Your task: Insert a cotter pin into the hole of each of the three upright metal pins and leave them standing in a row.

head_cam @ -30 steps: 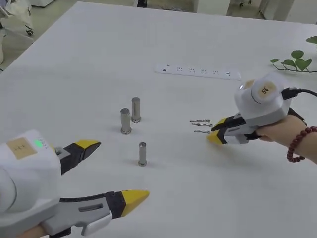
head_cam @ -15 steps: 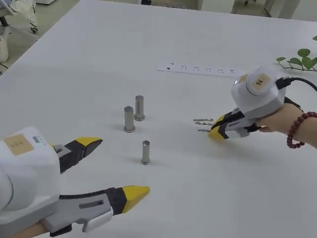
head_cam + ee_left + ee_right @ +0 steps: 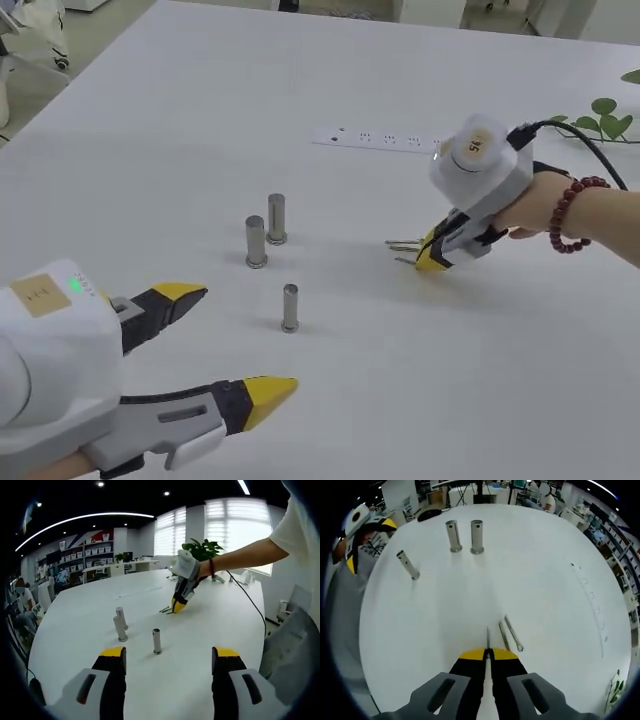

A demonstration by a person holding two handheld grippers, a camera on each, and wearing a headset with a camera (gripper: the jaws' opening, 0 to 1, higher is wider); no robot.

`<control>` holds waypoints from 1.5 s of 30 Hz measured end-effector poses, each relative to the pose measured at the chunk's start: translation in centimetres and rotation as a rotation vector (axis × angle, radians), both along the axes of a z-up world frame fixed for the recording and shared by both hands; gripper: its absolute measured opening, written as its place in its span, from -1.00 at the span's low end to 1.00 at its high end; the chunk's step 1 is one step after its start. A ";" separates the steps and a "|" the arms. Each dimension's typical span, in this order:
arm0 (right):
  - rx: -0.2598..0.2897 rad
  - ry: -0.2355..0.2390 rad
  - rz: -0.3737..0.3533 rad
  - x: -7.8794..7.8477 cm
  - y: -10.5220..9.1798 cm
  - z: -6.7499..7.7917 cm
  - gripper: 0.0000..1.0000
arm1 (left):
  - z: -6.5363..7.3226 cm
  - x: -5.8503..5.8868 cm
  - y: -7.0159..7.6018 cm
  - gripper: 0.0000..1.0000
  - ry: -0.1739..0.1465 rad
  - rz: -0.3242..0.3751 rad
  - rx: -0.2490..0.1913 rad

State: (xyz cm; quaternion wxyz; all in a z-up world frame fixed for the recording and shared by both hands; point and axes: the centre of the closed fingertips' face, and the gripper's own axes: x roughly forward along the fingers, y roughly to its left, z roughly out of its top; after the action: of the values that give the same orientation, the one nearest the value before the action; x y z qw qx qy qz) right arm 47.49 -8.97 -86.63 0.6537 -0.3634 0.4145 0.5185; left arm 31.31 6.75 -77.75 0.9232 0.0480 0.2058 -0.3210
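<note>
Three upright metal pins stand on the white table: two close together (image 3: 277,219) (image 3: 256,242) and one nearer me (image 3: 290,307). Three thin cotter pins (image 3: 403,243) lie flat to their right. My right gripper (image 3: 431,262) tilts steeply down at them, shut on the nearest cotter pin (image 3: 488,637), which sticks out from its yellow tips. The other two cotter pins (image 3: 504,635) (image 3: 513,633) lie just beside it. The right gripper view has the metal pins (image 3: 477,536) further ahead. My left gripper (image 3: 228,340) hovers open at the near left, its own view (image 3: 169,654) facing the closest metal pin (image 3: 156,641).
A white power strip (image 3: 390,141) lies beyond the pins. A green plant (image 3: 603,118) sits at the far right edge, and a black cable (image 3: 570,140) runs from the right gripper. Bare tabletop (image 3: 150,150) spreads to the left and in front.
My right gripper has shifted slightly left onto the cotter pins and tipped up more steeply. The left gripper and the metal pins have stayed put.
</note>
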 end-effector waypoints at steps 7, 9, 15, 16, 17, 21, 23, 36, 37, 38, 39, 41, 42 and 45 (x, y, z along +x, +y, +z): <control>-0.040 -0.042 0.077 -0.1 -0.1 0.0 -0.91 | -0.1 0.1 0.1 0.37 0.004 0.004 -0.003; -0.043 -0.041 0.067 -0.1 -0.1 0.0 -0.92 | 0.1 0.1 0.1 0.35 0.002 0.004 -0.009; -0.043 -0.044 0.070 -0.3 0.0 0.1 -0.94 | 0.3 0.1 0.2 0.31 0.003 0.008 -0.015; -0.044 -0.048 0.074 -0.4 0.0 0.1 -0.94 | 0.3 0.1 0.1 0.30 0.005 0.008 -0.015; -0.043 -0.048 0.075 -0.5 0.0 0.1 -0.94 | 0.3 0.1 0.2 0.29 0.005 0.007 -0.014; -0.033 -0.057 0.084 -0.8 0.2 0.3 -0.95 | 0.5 0.1 0.3 0.27 0.004 0.012 -0.015; -0.023 -0.068 0.082 -0.8 0.3 0.6 -0.95 | 0.6 0.1 0.5 0.25 0.007 0.018 -0.022; 0.044 -0.132 0.114 -3.5 1.9 3.3 -0.95 | 1.5 0.8 0.5 0.02 0.026 0.039 -0.075; 0.055 -0.139 0.114 -3.8 2.1 3.7 -0.95 | 1.6 0.9 0.4 0.00 0.027 0.039 -0.084; 0.063 -0.144 0.116 -4.1 2.3 4.0 -0.95 | 1.7 1.0 0.3 -0.03 0.030 0.039 -0.095; 0.074 -0.153 0.118 -4.4 2.6 4.4 -0.95 | 1.8 1.0 0.1 -0.05 0.033 0.036 -0.100; 0.095 -0.172 0.127 -4.9 3.2 5.0 -0.95 | 1.9 1.1 0.0 -0.07 0.036 0.037 -0.102; 0.102 -0.176 0.131 -5.2 3.4 5.3 -0.95 | 2.0 1.1 -0.1 -0.07 0.037 0.038 -0.105; 0.133 -0.198 0.152 -6.4 4.4 6.3 -0.95 | 2.1 1.2 -0.4 -0.10 0.042 0.042 -0.120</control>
State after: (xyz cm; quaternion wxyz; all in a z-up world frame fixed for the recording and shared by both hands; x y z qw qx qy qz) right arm 41.06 -4.58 -80.29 0.6730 -0.3988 0.2839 0.5544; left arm 32.55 6.30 -75.65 0.9264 -0.0187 0.2066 -0.3142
